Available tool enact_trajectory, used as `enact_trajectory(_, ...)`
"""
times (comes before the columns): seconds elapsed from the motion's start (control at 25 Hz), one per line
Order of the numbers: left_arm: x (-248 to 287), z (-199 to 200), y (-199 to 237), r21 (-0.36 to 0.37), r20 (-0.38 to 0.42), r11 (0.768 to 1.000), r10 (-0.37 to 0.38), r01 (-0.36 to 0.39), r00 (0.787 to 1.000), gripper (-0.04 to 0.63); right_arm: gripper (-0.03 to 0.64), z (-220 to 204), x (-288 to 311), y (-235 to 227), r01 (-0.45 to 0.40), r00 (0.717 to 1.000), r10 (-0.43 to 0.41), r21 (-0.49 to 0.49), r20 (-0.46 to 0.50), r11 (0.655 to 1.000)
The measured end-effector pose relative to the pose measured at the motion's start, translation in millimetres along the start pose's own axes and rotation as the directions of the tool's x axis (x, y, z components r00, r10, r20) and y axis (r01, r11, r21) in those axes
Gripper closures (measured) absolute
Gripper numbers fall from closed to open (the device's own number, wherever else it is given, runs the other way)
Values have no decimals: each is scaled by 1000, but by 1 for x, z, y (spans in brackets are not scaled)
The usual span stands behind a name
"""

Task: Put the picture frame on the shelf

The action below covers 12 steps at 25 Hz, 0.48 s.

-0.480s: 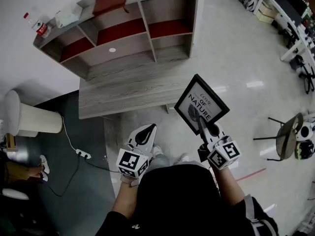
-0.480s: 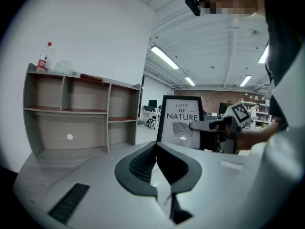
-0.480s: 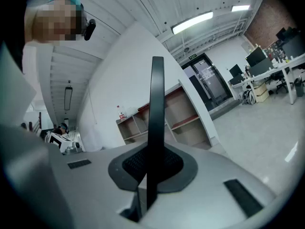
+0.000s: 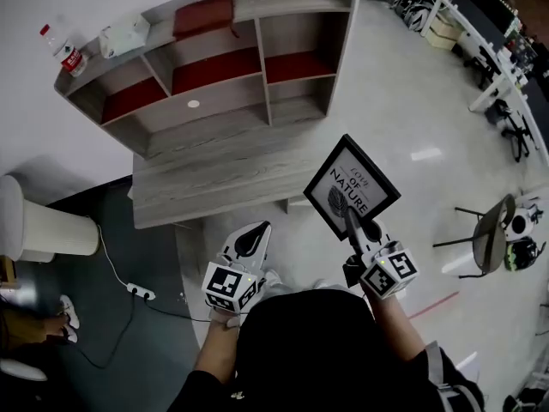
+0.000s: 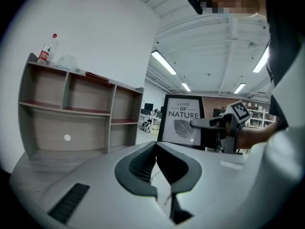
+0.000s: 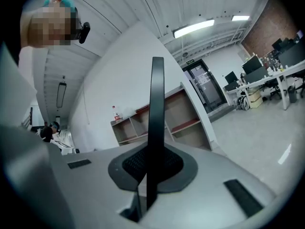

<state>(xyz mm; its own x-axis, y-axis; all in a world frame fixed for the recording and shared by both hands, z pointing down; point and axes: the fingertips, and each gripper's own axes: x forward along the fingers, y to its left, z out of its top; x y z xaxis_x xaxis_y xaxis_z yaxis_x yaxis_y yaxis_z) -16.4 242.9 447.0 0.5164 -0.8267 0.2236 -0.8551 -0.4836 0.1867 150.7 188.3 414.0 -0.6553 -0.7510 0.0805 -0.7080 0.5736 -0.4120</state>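
Near the person's right side, the black rectangular picture frame with a white print of lettering and a grey leaf is up in the air. The right gripper is clamped on its lower edge. In the right gripper view the frame runs edge-on as a thin dark bar between the ribbed black pads, which press on both of its faces. The left gripper is lower and to the left. Its jaws are together at the tips with nothing between them.

Farther off stands the grey wood-grain shelf, boxy and open-fronted. Upright dividers cut it into bays, and its inner boards are lined in red. It sits at the far side of a matching grey plank desk top. On the shelf's top board lie a clear plastic bottle with a red label, a white soft packet and a flat red pad.

The frame is well apart from the shelf. It hangs just off the desk's near right corner, over the glossy pale floor, which stretches open to the right and far right.
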Motion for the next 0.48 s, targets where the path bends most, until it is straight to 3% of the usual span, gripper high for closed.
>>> enact_trajectory(0.28,-24,2,73,-12,33,999,-34,34,999,588,609,-10,52,33,67,998,-67,-28,13,997)
enact_trajectory(0.48,-39,-13,115,-36,4,999,-32,32,999,588,609,-15,79,40,100,995,-100,-55,2,993)
